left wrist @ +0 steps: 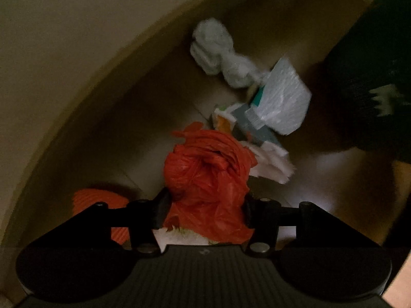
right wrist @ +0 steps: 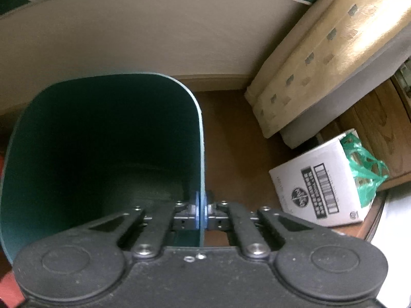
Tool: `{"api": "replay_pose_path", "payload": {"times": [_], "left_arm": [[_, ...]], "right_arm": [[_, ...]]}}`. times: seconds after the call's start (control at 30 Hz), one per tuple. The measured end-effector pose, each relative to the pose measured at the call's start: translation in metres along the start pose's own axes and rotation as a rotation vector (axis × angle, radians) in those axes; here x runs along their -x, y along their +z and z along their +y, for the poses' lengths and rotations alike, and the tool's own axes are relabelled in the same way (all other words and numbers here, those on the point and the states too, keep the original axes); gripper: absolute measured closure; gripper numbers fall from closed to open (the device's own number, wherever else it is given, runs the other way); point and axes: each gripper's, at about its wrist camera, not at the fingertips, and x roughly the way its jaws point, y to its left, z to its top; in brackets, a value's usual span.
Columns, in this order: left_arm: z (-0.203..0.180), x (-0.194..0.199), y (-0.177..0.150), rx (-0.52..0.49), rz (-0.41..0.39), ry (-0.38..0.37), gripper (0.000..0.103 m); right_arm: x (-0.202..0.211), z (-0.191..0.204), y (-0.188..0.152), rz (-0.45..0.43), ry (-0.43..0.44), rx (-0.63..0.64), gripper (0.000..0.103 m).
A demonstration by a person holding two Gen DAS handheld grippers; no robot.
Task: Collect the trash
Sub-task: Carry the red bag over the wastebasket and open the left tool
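Left gripper [left wrist: 205, 205] w/ jaws pinching a red bag [left wrist: 208, 179] above dim floor [left wrist: 143, 138] strewn w/ white trash [left wrist: 257, 97], right gripper [right wrist: 201, 213] jaws pinching green bin [right wrist: 102, 154] rim; pickup step, next probably carrying bag into bin.

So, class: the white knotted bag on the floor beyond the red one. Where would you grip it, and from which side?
Grip the white bag at its pinched waist, where it narrows between two bulging lobes. Plastic bunched there should give the fingers a firm hold, while the puffy lobes would probably slip. Come from above, jaws straddling the waist; it lies flat on the floor, and the papers crowd its near end.
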Motion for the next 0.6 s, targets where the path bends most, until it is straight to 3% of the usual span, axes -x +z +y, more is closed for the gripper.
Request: {"api": "replay_pose_path", "payload": {"times": [0.3,0.6], "left_arm": [[-0.009,0.129,-0.003,0.071,-0.155,-0.123,0.050],[-0.092,0.185,0.030,-0.067,-0.219,-0.270,0.050]], "right_arm": [[0.017,0.029,-0.006,-0.011,-0.050,-0.055,0.101],[0.030,0.043,-0.016,-0.077,-0.036,-0.068,0.100]]}}
